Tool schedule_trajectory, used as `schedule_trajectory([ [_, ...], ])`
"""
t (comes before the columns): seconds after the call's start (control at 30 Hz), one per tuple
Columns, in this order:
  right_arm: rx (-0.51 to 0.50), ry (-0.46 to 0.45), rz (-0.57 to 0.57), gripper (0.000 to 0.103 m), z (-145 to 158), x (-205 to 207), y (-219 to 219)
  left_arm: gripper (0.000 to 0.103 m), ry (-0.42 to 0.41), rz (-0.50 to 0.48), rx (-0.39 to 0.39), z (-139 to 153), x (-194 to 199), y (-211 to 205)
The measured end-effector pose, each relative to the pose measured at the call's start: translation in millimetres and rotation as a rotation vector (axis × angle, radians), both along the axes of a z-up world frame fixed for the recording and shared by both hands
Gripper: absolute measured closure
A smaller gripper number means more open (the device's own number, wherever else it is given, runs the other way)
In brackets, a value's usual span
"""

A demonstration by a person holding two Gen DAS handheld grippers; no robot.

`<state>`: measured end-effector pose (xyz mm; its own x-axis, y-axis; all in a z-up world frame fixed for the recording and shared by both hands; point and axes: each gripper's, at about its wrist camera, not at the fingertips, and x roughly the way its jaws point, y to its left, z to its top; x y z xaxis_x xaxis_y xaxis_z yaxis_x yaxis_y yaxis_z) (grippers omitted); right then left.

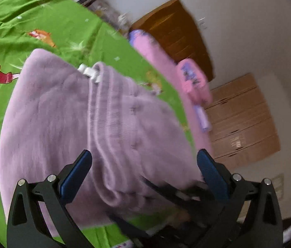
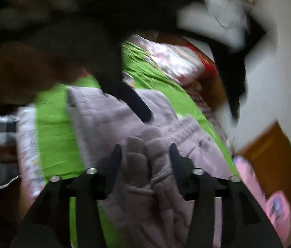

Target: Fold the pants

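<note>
Lilac fleece pants [image 1: 67,119] lie folded on a green cartoon bedsheet [image 1: 42,20], with the ribbed waistband [image 1: 98,111] and a white drawstring toggle [image 1: 87,72] on top. My left gripper [image 1: 143,161] is open above the near part of the pants, one finger on each side of the waistband. In the blurred right wrist view the pants [image 2: 108,119] lie bunched below my right gripper [image 2: 145,153], which is open with cloth between its fingers. The other gripper's dark finger [image 2: 137,103] shows above the pants.
A pink garment [image 1: 186,78] lies at the bed's far edge, also in the right wrist view [image 2: 269,202]. Wooden cabinets [image 1: 242,119] stand against a white wall. Patterned bedding [image 2: 176,62] is heaped at the bed's head. The bed's edge [image 2: 27,144] is at the left.
</note>
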<state>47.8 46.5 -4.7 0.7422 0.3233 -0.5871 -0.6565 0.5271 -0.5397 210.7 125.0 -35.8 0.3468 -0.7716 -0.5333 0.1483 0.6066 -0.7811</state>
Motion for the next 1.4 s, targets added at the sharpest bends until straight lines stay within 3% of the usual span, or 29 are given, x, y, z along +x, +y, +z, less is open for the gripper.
schedule_trajectory([
  [0.1, 0.141, 0.066, -0.064, 0.049, 31, 3, -42, 0.002, 0.045, -0.012, 0.024, -9, 4, -7],
  [0.23, 0.494, 0.205, -0.256, 0.039, 72, 14, -143, 0.002, 0.069, -0.022, 0.023, -10, -1, -11],
  [0.3, 0.621, 0.242, -0.338, 0.037, 79, 13, -182, 0.003, 0.093, -0.029, 0.008, -12, -8, -15],
  [0.43, 0.719, 0.224, -0.481, 0.035, 75, 10, -233, 0.018, 0.153, -0.034, -0.01, -21, -9, -17],
  [0.57, 0.785, 0.249, -0.527, 0.035, 61, 20, -252, 0.025, 0.193, -0.045, -0.109, -29, 1, -17],
  [0.63, 0.766, 0.252, -0.52, 0.035, 53, 24, -243, 0.027, 0.206, -0.038, -0.122, -31, 11, -17],
  [0.7, 0.706, 0.239, -0.505, 0.034, 43, 14, -234, 0.026, 0.185, -0.041, -0.086, -25, 18, -22],
  [0.77, 0.649, 0.243, -0.486, 0.022, 34, 4, -231, 0.019, 0.172, -0.042, -0.062, -28, 20, -26],
  [0.93, 0.404, 0.233, -0.515, 0.019, 10, -22, -216, 0.017, 0.111, -0.036, 0.01, -27, 15, -40],
  [0.97, 0.371, 0.223, -0.526, 0.019, 6, -24, -212, 0.024, 0.109, -0.029, 0.016, -27, 16, -41],
  [1.0, 0.37, 0.218, -0.535, 0.019, 4, -25, -210, 0.048, 0.111, -0.013, 0.048, -29, 14, -40],
  [1.03, 0.38, 0.214, -0.55, 0.019, 3, -24, -210, 0.059, 0.117, 0.0, 0.074, -31, 14, -41],
  [1.07, 0.397, 0.212, -0.571, 0.019, 3, -23, -210, 0.064, 0.123, 0.009, 0.069, -34, 14, -39],
  [1.13, 0.389, 0.207, -0.594, 0.017, 0, -15, -204, 0.068, 0.12, 0.018, 0.021, -37, 12, -34],
  [1.23, 0.345, 0.214, -0.604, 0.017, -8, -1, -192, 0.075, 0.083, 0.03, 0.065, -26, 7, -40],
  [1.4, 0.267, 0.181, -0.645, 0.017, -19, 14, -171, 0.078, -0.088, -0.029, 0.091, 56, 9, -65],
])
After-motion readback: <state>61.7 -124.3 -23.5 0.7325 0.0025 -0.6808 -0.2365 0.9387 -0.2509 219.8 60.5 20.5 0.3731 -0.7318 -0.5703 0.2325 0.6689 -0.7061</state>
